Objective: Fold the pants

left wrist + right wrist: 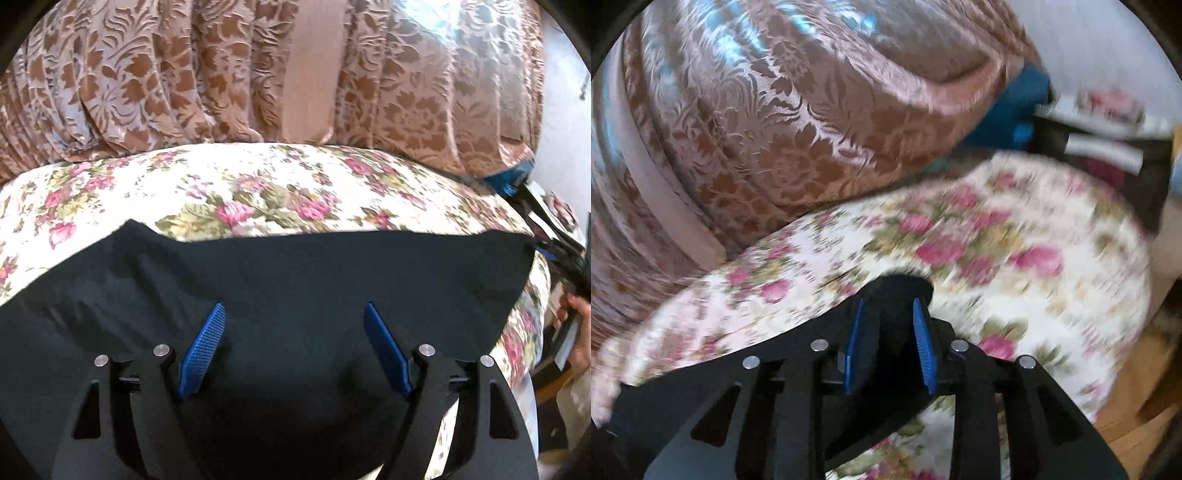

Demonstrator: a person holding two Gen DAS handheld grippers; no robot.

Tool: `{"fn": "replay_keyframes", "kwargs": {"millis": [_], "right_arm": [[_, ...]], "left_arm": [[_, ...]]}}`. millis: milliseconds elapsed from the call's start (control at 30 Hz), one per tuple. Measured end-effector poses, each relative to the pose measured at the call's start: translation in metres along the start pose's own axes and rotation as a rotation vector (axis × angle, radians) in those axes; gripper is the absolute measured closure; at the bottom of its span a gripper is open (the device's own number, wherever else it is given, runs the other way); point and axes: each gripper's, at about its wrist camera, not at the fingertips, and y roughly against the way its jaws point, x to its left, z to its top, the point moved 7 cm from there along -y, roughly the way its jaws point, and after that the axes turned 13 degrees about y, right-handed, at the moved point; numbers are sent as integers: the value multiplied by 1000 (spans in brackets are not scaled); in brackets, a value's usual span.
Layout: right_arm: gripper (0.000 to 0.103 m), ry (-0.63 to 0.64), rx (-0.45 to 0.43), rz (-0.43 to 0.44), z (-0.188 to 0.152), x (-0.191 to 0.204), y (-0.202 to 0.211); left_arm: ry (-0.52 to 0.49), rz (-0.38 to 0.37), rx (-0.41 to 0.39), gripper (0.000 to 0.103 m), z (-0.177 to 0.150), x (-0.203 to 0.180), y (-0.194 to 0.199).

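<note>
Your left gripper (pixel 294 314) hovers over the black pants (pixel 277 280), jaws spread wide, nothing between the ribbed blue pads (pixel 201 354). The pants lie as a broad, matte, softly wrinkled sheet on the floral bedspread (pixel 229 177), its far edge straight, one corner peaked at left. Your right gripper (pixel 888 306) has its jaws drawn narrow, pinching a bunched fold of the pants (pixel 897 291) at their edge. Behind sits a glossy brown damask cover (pixel 768 129), pleated in heavy ridges. The right view is motion-blurred.
</note>
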Motion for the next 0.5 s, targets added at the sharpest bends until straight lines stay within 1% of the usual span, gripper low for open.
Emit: {"fn": "replay_keyframes", "kwargs": {"millis": [33, 67, 100, 133, 167, 200, 233, 300, 333, 367, 400, 500], "right_arm": [[72, -16, -17, -29, 4, -5, 4], [67, -31, -23, -41, 6, -10, 5], [66, -43, -22, -29, 7, -12, 6], [66, -54, -21, 19, 7, -9, 4], [66, -55, -19, 84, 6, 0, 2], [66, -46, -14, 132, 6, 10, -1], [66, -23, 10, 204, 1, 27, -8], [73, 33, 48, 259, -4, 54, -17], [74, 81, 72, 297, -8, 74, -23], [75, 117, 95, 321, -10, 88, -28], [75, 159, 119, 340, -13, 105, -35], [75, 247, 141, 387, -20, 140, -46]], "left_arm": [[-2, 13, -6, 27, 2, 1, 0], [-4, 36, -12, 27, 5, 6, 0], [0, 49, -10, 27, 6, 10, -1], [11, 58, -7, 27, 7, 15, -2], [35, 63, 0, 27, 8, 22, -4], [60, 69, 5, 27, 9, 29, -6], [77, 77, 8, 27, 11, 34, -8], [124, 108, 11, 27, 16, 47, -14], [136, 118, 10, 28, 17, 51, -15], [142, 136, 6, 33, 21, 55, -16], [140, 160, 1, 41, 24, 59, -17], [172, 204, -11, 54, 34, 74, -18]]}}
